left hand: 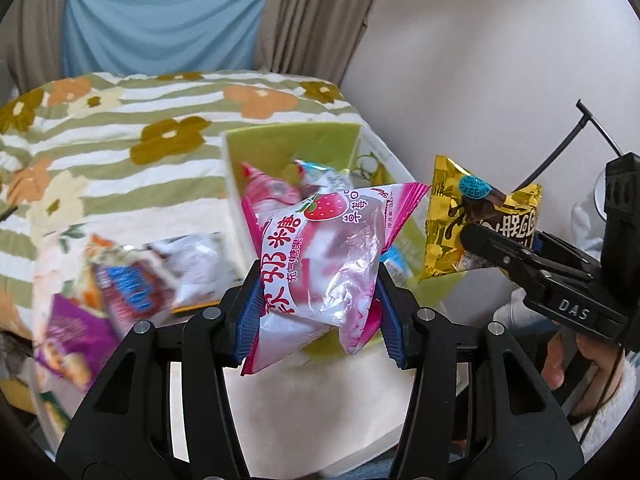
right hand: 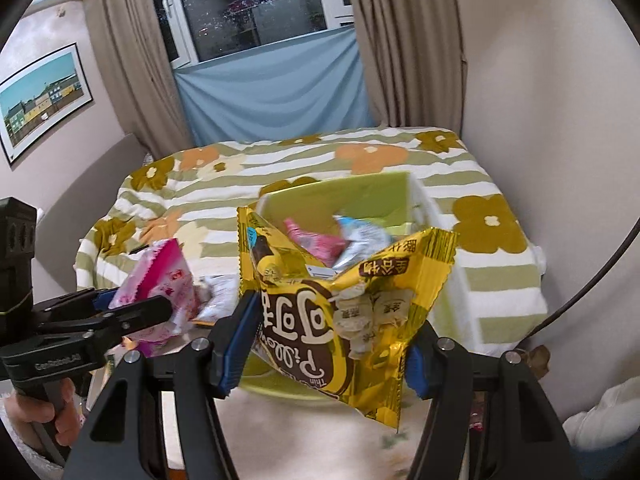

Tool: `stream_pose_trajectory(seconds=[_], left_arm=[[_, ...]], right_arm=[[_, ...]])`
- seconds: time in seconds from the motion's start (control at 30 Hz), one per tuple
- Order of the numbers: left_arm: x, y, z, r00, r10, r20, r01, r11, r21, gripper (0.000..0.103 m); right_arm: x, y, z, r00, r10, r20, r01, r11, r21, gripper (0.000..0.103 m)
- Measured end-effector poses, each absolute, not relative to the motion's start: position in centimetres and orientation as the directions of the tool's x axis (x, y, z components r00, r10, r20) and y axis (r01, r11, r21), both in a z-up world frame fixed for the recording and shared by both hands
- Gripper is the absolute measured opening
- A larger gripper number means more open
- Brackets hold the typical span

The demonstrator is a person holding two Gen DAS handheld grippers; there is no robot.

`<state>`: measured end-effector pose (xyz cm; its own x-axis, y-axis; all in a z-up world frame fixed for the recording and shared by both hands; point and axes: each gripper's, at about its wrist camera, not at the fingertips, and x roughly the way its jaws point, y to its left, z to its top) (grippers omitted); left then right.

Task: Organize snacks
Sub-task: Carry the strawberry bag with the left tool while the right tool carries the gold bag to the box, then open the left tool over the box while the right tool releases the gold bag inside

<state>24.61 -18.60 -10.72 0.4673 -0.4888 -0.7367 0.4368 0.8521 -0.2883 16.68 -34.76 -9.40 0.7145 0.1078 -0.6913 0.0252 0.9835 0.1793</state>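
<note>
My left gripper [left hand: 316,312] is shut on a pink and white strawberry candy bag [left hand: 320,256] and holds it up in front of the green open box [left hand: 280,144]. My right gripper [right hand: 328,344] is shut on a yellow and brown chocolate snack bag [right hand: 340,312], held just before the same green box [right hand: 360,196]. The box holds a pink packet [right hand: 316,242] and a silver-blue packet [right hand: 360,236]. The right gripper with the yellow bag [left hand: 476,216] shows at the right in the left wrist view. The left gripper with the pink bag [right hand: 160,284] shows at the left in the right wrist view.
Several loose snack packets [left hand: 120,276] lie blurred to the left of the box on the bed. A flowered striped blanket [right hand: 360,156] covers the bed. A wall is close on the right, curtains and a window behind. The person's hands hold both gripper handles.
</note>
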Motion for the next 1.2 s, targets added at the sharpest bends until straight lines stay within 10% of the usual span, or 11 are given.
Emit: stream_pose_trajectory(seconds=[0.23, 0.3, 0.37, 1.2], left_arm=[[25.6, -24.3, -14.5, 0.474, -0.407, -0.781, 0.409, 0.887, -0.214, 0.055], [25.3, -25.2, -15.3, 0.494, -0.347, -0.797, 0.395, 0.907, -0.150, 0.093], [25.1, -25.2, -15.6, 0.516, -0.344, -0.784, 0.381, 0.913, -0.150, 0.103], [25.6, -22.9, -15.1, 0.508, -0.264, -0.820, 0.260, 0.954, -0.146, 0.103]], right_arm=[[18.8, -40.3, -11.3, 0.684, 0.144, -0.716, 0.033, 0.973, 0.227, 0.059], [19.2, -40.9, -11.7, 0.676, 0.153, -0.721, 0.026, 0.973, 0.230, 0.059], [19.7, -41.1, -12.4, 0.665, 0.167, -0.728, 0.015, 0.972, 0.236, 0.059], [27.3, -41.0, -15.7, 0.568, 0.274, -0.776, -0.063, 0.955, 0.291, 0.063]])
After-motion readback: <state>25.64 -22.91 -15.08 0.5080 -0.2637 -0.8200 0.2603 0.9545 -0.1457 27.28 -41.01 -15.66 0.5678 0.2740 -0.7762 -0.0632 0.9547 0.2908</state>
